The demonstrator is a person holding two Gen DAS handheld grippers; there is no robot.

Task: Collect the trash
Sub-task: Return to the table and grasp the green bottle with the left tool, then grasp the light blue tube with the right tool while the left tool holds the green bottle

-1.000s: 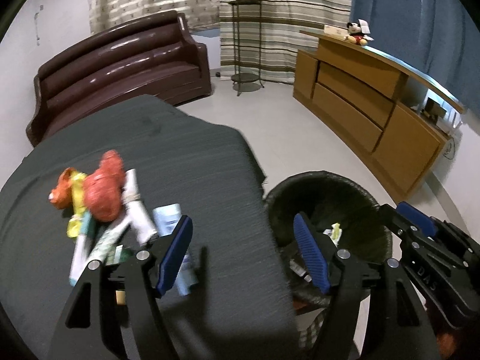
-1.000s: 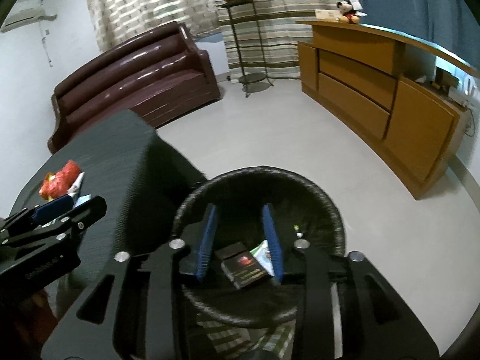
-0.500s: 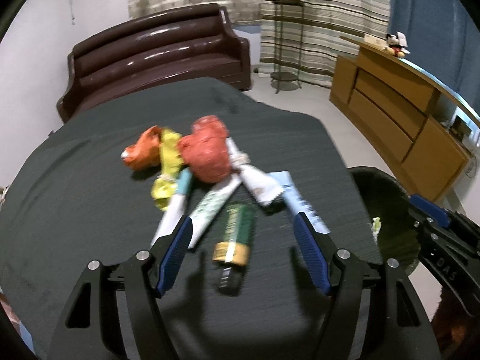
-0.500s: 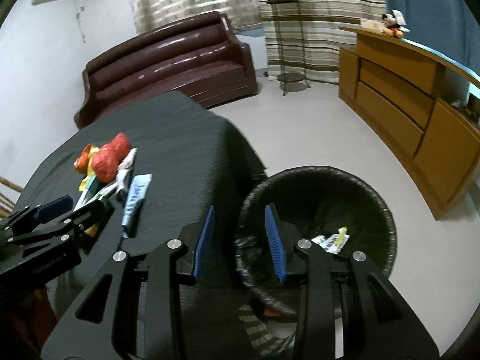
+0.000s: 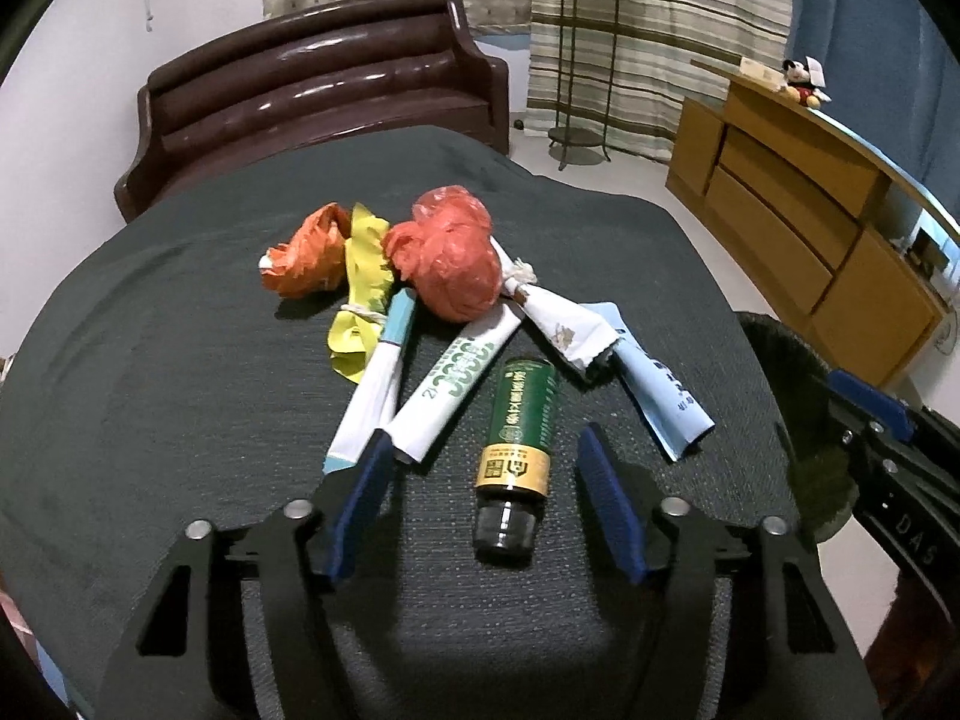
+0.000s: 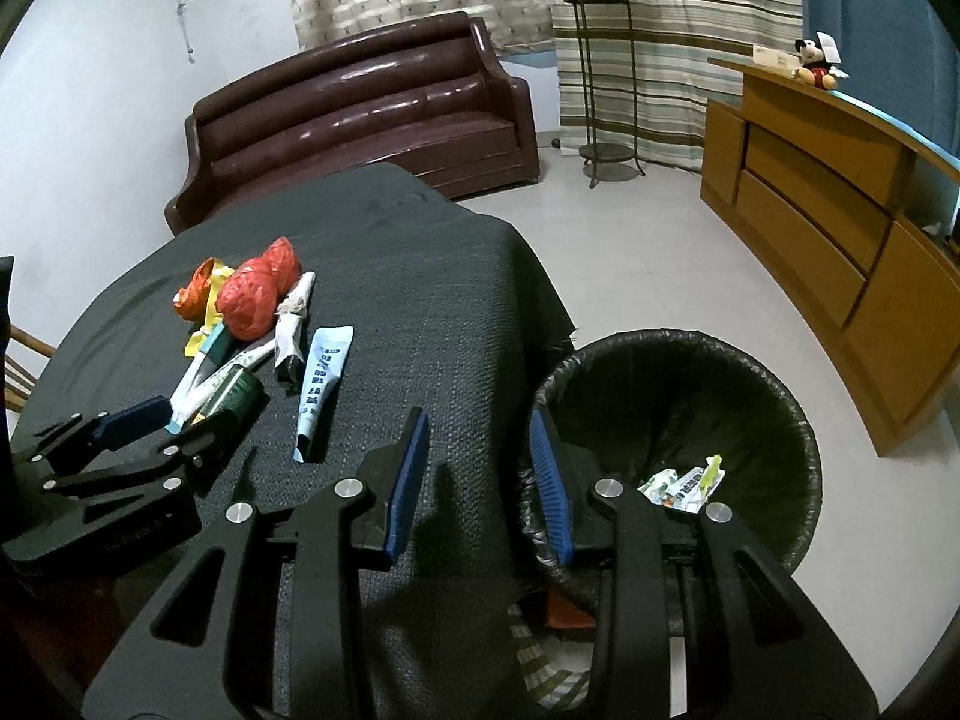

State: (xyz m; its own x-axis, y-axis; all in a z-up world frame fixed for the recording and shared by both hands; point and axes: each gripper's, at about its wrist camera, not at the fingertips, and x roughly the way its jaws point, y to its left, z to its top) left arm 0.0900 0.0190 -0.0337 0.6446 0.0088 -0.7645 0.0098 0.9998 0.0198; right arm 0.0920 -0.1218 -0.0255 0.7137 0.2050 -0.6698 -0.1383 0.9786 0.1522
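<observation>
Left claw [image 5: 486,480] swung from bin to table, closing; bottle [image 5: 517,427] between its jaws, untouched.

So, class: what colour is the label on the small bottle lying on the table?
Dark green with a gold band, on the bottle; clearest in the left wrist view.

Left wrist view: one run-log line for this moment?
left hand-held gripper: open, closing around green bottle, no contact | right hand-held gripper: open, empty | bin: holds scraps

A green bottle [image 5: 521,414] with a gold label band lies on the dark grey woven tablecloth [image 5: 180,396]. The crumpled bag [image 5: 451,261] is red; the curtain [image 6: 678,30] is green-and-cream striped.
</observation>
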